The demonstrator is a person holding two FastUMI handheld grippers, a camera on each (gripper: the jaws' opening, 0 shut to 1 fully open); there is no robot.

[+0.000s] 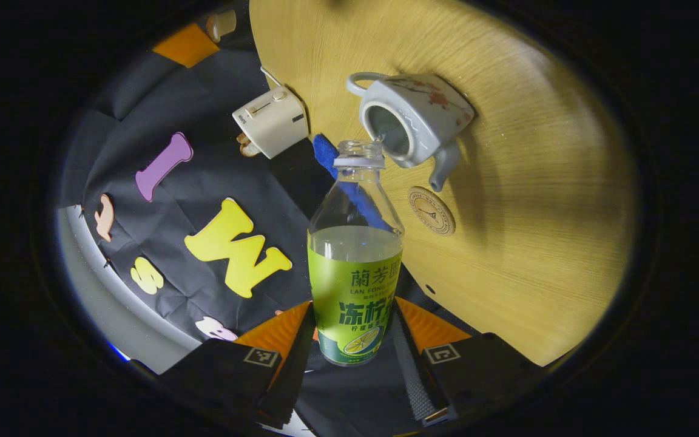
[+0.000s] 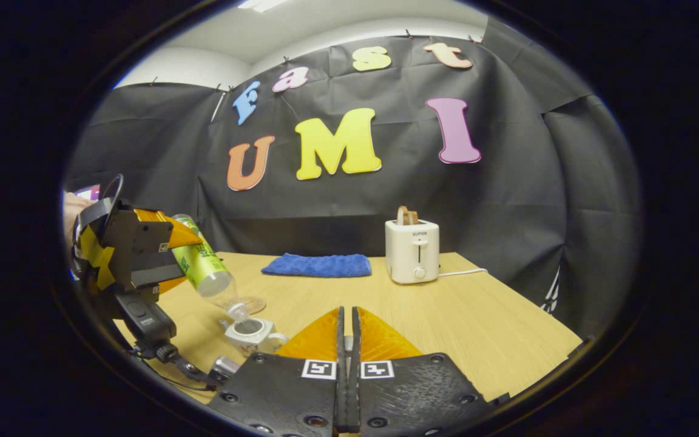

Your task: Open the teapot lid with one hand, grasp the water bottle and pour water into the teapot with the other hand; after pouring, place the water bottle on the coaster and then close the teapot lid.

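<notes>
A clear water bottle (image 1: 354, 273) with a green label is tipped toward the white teapot (image 1: 416, 118), its uncapped mouth right at the teapot's open top. My left gripper (image 1: 354, 315) is shut on the bottle's labelled lower body. The teapot stands lidless on the wooden table (image 1: 537, 212), with a round coaster (image 1: 431, 210) beside its spout. From the right gripper view, the left gripper (image 2: 143, 249) holds the bottle (image 2: 204, 267) slanted down over the teapot (image 2: 251, 332). My right gripper (image 2: 347, 340) is shut, with nothing seen between its fingers. Whether water is flowing is unclear.
A white toaster (image 2: 411, 252) stands at the back of the table, its cord trailing right. A folded blue cloth (image 2: 318, 265) lies to its left along the back edge. A hand (image 2: 73, 209) holds the left gripper at the table's left side.
</notes>
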